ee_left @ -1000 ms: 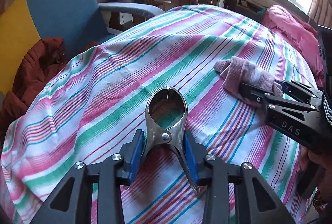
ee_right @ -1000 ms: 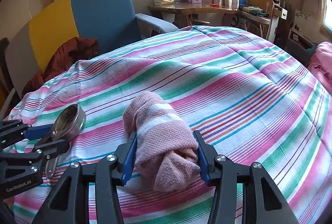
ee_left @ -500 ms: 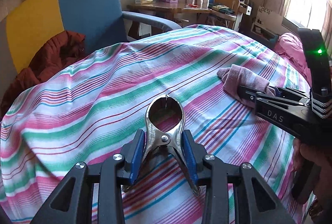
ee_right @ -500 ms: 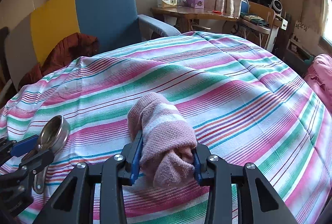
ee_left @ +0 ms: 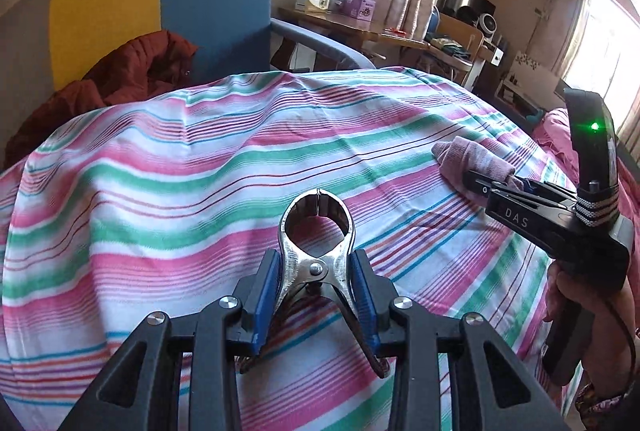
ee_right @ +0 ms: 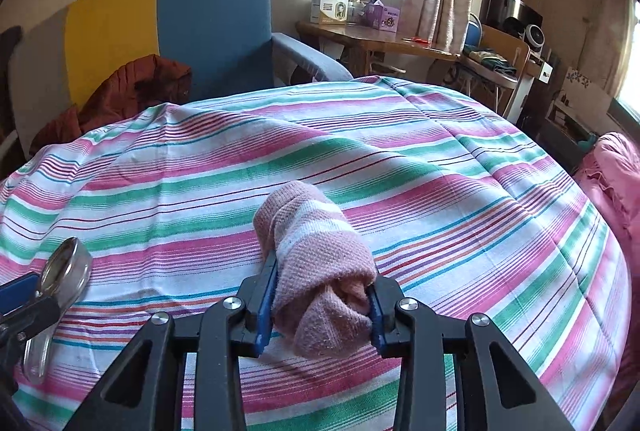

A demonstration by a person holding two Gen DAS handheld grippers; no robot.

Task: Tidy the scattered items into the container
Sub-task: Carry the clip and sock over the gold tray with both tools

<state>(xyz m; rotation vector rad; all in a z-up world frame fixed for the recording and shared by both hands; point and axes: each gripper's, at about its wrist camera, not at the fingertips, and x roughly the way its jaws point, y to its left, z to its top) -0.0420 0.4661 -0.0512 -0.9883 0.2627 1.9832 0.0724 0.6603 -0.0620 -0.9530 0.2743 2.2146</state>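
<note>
Striped bedsheet (ee_left: 168, 199): my left gripper (ee_left: 316, 283) clamps metal clip (ee_left: 316, 231), right gripper (ee_right: 320, 295) closing on rolled sock (ee_right: 316, 255), pointing away; container unseen.

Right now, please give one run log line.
left gripper: shut on metal clamp | right gripper: closing on pink sock | container: not visible

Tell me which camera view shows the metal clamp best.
The left wrist view: the metal clamp sits centred and whole between the blue pads. The right wrist view shows it only at the left edge, partly hidden.
</note>
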